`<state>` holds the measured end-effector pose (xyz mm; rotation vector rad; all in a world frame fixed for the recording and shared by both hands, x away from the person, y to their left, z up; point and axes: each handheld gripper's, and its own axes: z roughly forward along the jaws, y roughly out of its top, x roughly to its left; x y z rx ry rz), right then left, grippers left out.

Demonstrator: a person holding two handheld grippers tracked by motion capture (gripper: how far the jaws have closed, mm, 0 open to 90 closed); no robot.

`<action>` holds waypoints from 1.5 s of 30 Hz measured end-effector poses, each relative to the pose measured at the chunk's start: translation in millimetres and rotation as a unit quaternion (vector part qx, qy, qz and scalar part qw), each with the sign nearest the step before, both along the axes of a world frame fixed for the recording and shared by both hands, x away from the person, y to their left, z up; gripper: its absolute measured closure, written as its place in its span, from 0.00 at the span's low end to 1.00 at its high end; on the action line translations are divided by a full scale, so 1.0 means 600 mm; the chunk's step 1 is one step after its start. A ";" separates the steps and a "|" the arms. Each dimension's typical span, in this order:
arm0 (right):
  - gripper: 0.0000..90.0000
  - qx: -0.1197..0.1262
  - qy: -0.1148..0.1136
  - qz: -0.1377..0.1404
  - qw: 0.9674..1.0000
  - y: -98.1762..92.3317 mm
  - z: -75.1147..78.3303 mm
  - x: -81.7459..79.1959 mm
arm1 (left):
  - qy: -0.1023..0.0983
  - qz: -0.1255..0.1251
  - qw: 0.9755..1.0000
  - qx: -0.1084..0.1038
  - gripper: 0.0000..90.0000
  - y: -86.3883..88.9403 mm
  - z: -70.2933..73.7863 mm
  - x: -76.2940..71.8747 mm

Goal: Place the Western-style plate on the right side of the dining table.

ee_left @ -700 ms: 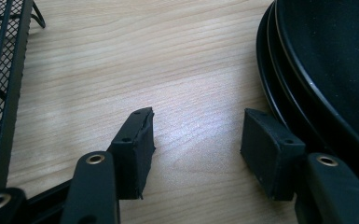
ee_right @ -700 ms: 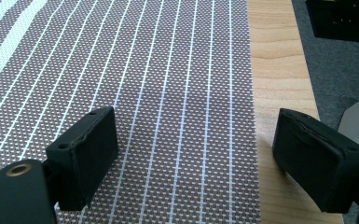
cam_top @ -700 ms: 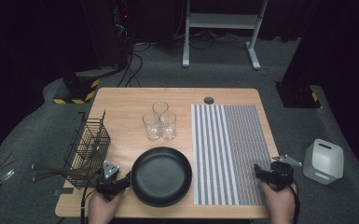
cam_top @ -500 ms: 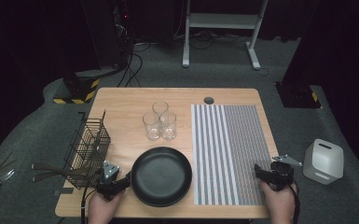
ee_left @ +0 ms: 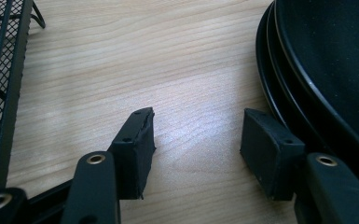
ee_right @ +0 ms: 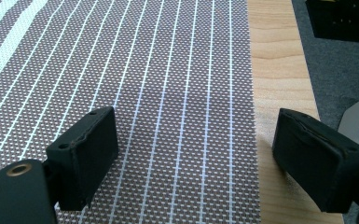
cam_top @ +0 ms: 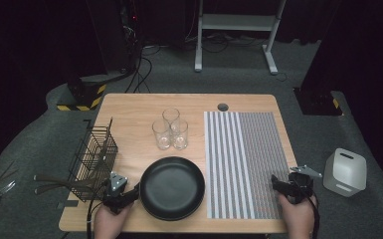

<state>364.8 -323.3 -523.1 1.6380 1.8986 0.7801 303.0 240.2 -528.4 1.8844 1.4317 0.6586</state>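
Table (cam_top: 129,104): wooden top with rounded corners, dark floor on every side.
Plate (cam_top: 172,187): black, flat on the table at the near edge, left of centre. The left gripper view shows two stacked rims (ee_left: 268,70).
Left gripper (cam_top: 129,194): low at the near-left part of the table, pointing at the plate's left rim. Jaws released, nothing between them; bare wood shows in the gap. One pad (ee_left: 265,140) sits just beside the rim; contact cannot be told.
Right gripper (cam_top: 278,185): at the near-right corner, over the mat's right edge. Jaws released and empty; one pad (ee_right: 86,149) is over the mat, the other (ee_right: 317,158) over the wood strip by the table's right edge.
Mat (cam_top: 243,159): striped, covers the right half from near the far edge to the near edge; a narrow wood strip remains to its right.
Basket (cam_top: 95,157): black wire, at the left edge, near the left gripper.
Glasses (cam_top: 171,130): three, clustered at the table's centre, well apart from the plate.
Open room: bare wood between basket and plate; the mat carries nothing; the far-left quarter is free.
Off the table: white box (cam_top: 345,172) on the floor, right of the near-right corner.
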 end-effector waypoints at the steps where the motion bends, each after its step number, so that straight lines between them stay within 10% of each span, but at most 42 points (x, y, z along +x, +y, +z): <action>1: 0.15 0.000 0.000 0.000 1.000 0.000 0.000 0.000 | 0.000 0.000 1.000 0.000 0.50 0.000 0.000 0.000; 28: 0.31 -0.018 -0.015 0.002 1.000 -0.003 0.010 -0.013 | 0.000 0.001 1.000 0.000 0.50 -0.001 0.000 0.000; 45: 0.35 -0.029 -0.066 0.052 0.996 0.082 0.040 -0.047 | 0.001 -0.006 1.000 0.001 0.51 0.000 0.001 0.000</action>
